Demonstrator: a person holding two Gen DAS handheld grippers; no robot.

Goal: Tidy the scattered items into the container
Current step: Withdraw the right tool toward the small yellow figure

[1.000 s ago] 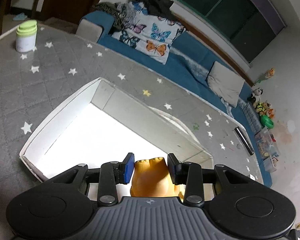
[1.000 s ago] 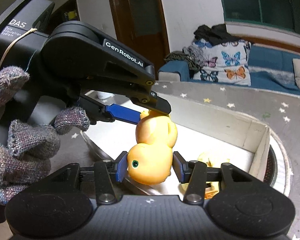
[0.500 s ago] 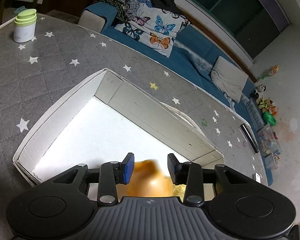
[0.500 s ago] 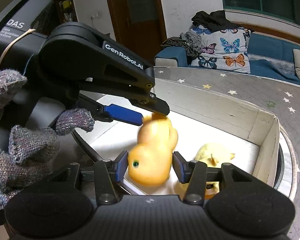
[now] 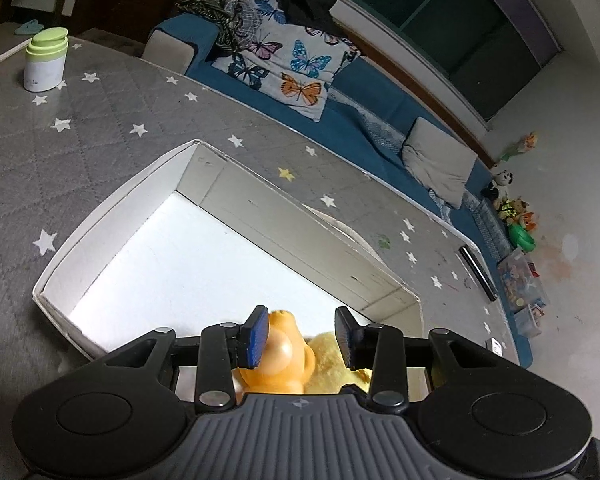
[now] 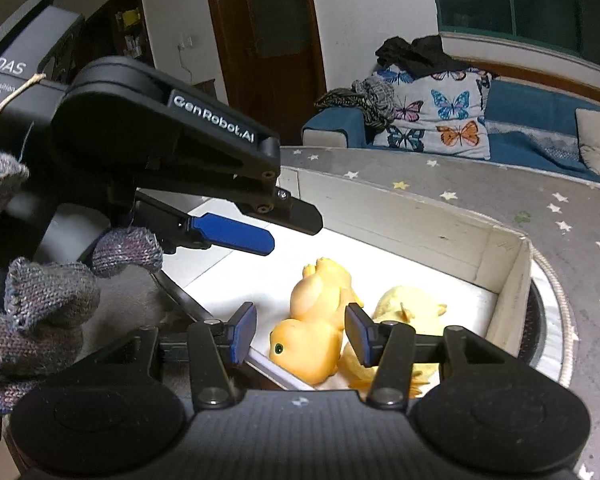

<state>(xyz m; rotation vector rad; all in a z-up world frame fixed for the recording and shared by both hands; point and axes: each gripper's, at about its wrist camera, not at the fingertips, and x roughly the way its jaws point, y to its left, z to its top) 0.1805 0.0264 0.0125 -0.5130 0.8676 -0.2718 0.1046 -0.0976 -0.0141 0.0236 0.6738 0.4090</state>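
Note:
An orange toy duck (image 6: 312, 320) lies on its side on the floor of the white box (image 6: 420, 216), next to a pale yellow toy duck (image 6: 412, 308). My right gripper (image 6: 300, 332) is open above the orange duck and holds nothing. My left gripper (image 6: 284, 228) is open and empty, higher over the box. In the left wrist view the left gripper (image 5: 302, 334) hangs over the orange duck (image 5: 280, 364) and the yellow duck (image 5: 328, 364) in the box (image 5: 112, 204).
The box stands on a grey star-patterned table (image 5: 80, 128). A white jar with a green lid (image 5: 45, 60) stands at the table's far left. A dark flat remote-like object (image 5: 478, 268) lies at the right. A blue sofa with cushions (image 5: 300, 68) is behind.
Both grippers held the orange duck over the box. Both opened, and the duck dropped onto the box floor beside the yellow duck. Both grippers are higher now.

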